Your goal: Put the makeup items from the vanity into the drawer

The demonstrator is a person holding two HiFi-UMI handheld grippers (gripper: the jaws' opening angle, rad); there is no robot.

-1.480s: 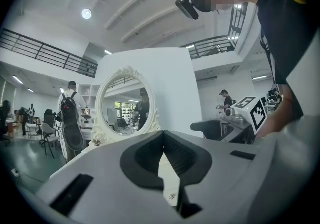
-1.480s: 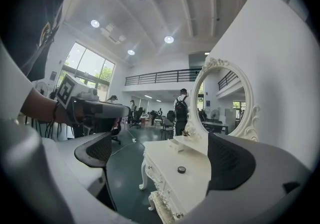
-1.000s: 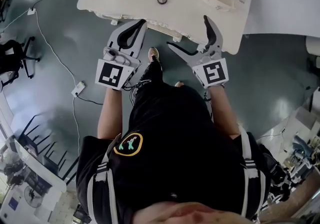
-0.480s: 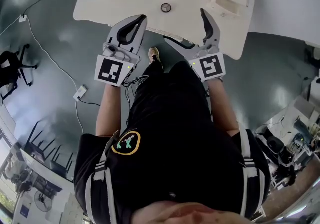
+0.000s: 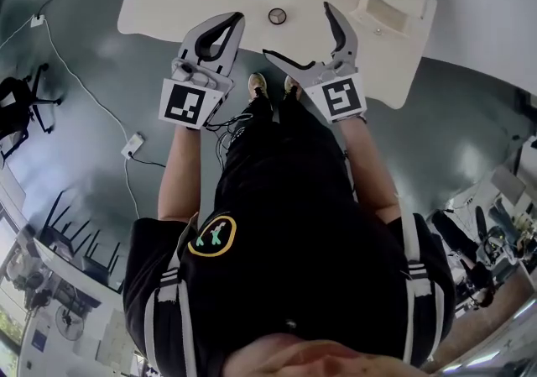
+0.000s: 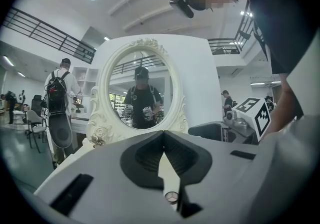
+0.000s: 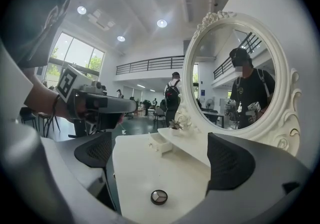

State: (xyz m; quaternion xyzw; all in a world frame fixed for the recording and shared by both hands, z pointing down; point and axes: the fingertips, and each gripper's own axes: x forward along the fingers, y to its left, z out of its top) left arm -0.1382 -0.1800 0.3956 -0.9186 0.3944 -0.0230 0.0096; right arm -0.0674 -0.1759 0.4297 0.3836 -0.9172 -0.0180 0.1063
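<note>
Your left gripper (image 5: 236,23) is closed on nothing. Your right gripper (image 5: 298,31) gapes wide toward the compact (image 7: 159,196). Only the gripper views show the mirror (image 7: 235,73) face-on.

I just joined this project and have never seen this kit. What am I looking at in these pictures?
A person stands at a white vanity table, holding a hand-held gripper in each hand; each ends in two jaws. The top-down picture comes from a camera on the person's head. The other two come from cameras riding on the grippers, looking along their jaws toward the mirror. The left gripper has its jaws together, holding nothing. The right gripper has its jaws wide apart, also empty. One small round compact lies on the vanity table between them. A little drawer sticks out near the mirror's base.
</note>
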